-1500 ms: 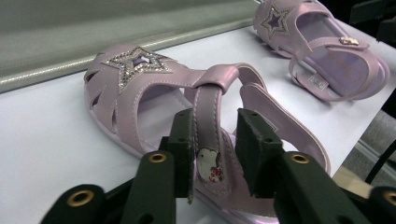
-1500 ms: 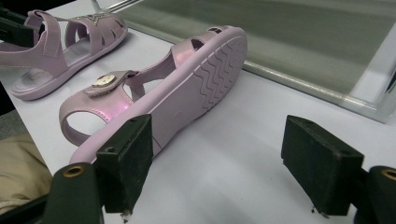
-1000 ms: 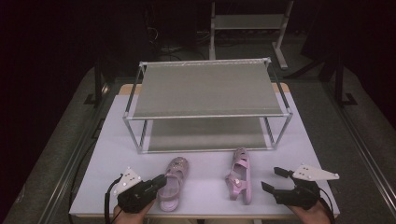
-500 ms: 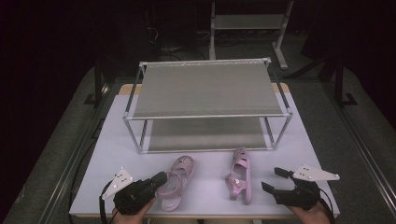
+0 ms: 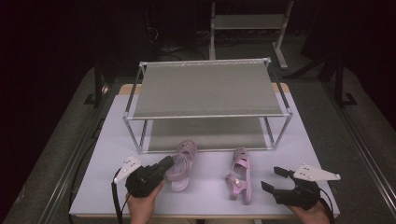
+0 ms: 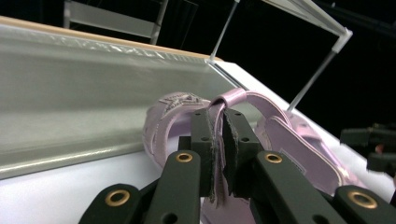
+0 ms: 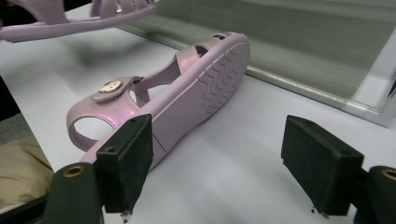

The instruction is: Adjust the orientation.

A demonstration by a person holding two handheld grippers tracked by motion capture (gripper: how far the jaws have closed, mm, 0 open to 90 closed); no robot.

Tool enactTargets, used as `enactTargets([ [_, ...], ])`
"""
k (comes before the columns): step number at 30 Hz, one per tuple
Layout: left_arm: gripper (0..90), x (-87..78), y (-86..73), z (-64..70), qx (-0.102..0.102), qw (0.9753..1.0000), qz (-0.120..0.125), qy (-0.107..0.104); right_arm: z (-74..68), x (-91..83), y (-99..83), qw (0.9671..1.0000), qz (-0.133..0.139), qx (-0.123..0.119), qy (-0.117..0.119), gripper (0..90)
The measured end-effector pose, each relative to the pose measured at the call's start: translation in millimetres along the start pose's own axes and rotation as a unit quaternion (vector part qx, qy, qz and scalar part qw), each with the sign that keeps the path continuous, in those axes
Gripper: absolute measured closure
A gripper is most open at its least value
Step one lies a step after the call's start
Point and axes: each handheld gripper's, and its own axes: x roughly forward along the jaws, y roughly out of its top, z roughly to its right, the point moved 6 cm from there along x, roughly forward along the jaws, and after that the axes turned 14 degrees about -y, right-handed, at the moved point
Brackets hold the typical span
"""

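Note:
My left gripper (image 5: pixel 167 163) is shut on the heel strap of a pink sandal (image 5: pixel 183 158), which is tilted with its toe toward the rack. In the left gripper view the strap (image 6: pixel 233 99) is pinched between the jaws of the left gripper (image 6: pixel 219 128). A second pink sandal (image 5: pixel 240 175) lies on its side on the white table, sole facing right. My right gripper (image 5: pixel 273 178) stands open just right of it, holding nothing. The right gripper view shows that sandal (image 7: pixel 187 88) ahead of the left jaw of the right gripper (image 7: pixel 219 158), not touching it.
A two-tier metal rack (image 5: pixel 208 88) stands on the middle of the table (image 5: pixel 107 140). Its lower shelf (image 5: pixel 210 133) lies just beyond both sandals. The table's front edge runs close under both hands. Dark floor and another frame (image 5: pixel 247 21) lie behind.
My left gripper has carried its sandal forward and a little right, toward the rack's lower shelf. The right gripper and the sandal lying on its side have stayed put.

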Motion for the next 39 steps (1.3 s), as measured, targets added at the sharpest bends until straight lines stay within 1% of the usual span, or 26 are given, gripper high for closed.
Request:
enactTargets([
  [1,83.8,3.4,0.8,-2.6,-0.006,1.0000,0.005,-0.003,-0.3,-0.3,0.4,1.0000,0.001,-0.001,0.002,24.7],
  [2,83.8,7.5,1.7,-5.4,-0.003,1.0000,0.007,-0.005,-0.3,-0.3,0.4,1.0000,0.001,-0.001,0.002,24.7],
  [4,83.8,15.4,3.6,-10.0,-0.004,0.9999,0.011,-0.005,-0.7,-0.9,0.7,1.0000,0.003,0.000,0.002,24.7],
  [7,83.8,23.3,6.0,-14.6,0.001,0.9999,0.016,0.000,-0.9,-1.7,0.8,1.0000,0.004,0.000,0.004,24.7],
  [10,83.7,30.1,8.6,-20.3,0.000,0.9997,0.025,0.003,-0.8,-2.5,1.6,1.0000,0.007,0.000,0.006,24.7],
  [12,83.8,34.9,9.0,-24.6,0.001,0.9996,0.026,0.008,-1.1,-2.9,2.0,0.9999,0.010,0.002,0.007,24.7],
  [16,83.7,45.1,9.5,-31.5,0.000,0.9996,0.028,0.010,0.4,-3.2,0.3,0.9999,0.009,0.006,0.010,24.7],
  [21,83.7,59.8,12.7,-35.8,-0.009,0.9991,0.041,0.012,3.9,-4.7,-0.6,0.9998,0.011,0.014,0.010,24.7],
  [24,83.7,68.4,14.6,-37.8,-0.010,0.9990,0.042,0.010,5.0,-5.6,-0.4,0.9997,0.013,0.017,0.009,24.7],
  [29,83.7,79.5,16.7,-40.6,-0.009,0.9985,0.053,0.013,3.8,-5.5,0.5,0.9997,0.016,0.014,0.012,24.7],
  [32,83.7,85.3,18.5,-43.3,-0.014,0.9977,0.064,0.014,3.3,-4.9,0.5,0.9997,0.015,0.013,0.014,24.7],
  [35,83.7,89.9,18.9,-46.1,-0.008,0.9976,0.065,0.021,3.3,-5.1,0.8,0.9997,0.015,0.012,0.014,24.7],
  [36,83.7,91.6,19.4,-47.4,-0.003,0.9975,0.067,0.024,3.4,-5.3,0.8,0.9997,0.016,0.013,0.014,24.7],
  [39,83.7,94.8,21.3,-53.0,0.000,0.9970,0.070,0.032,4.6,-5.5,-0.1,0.9997,0.014,0.016,0.014,24.7],
])
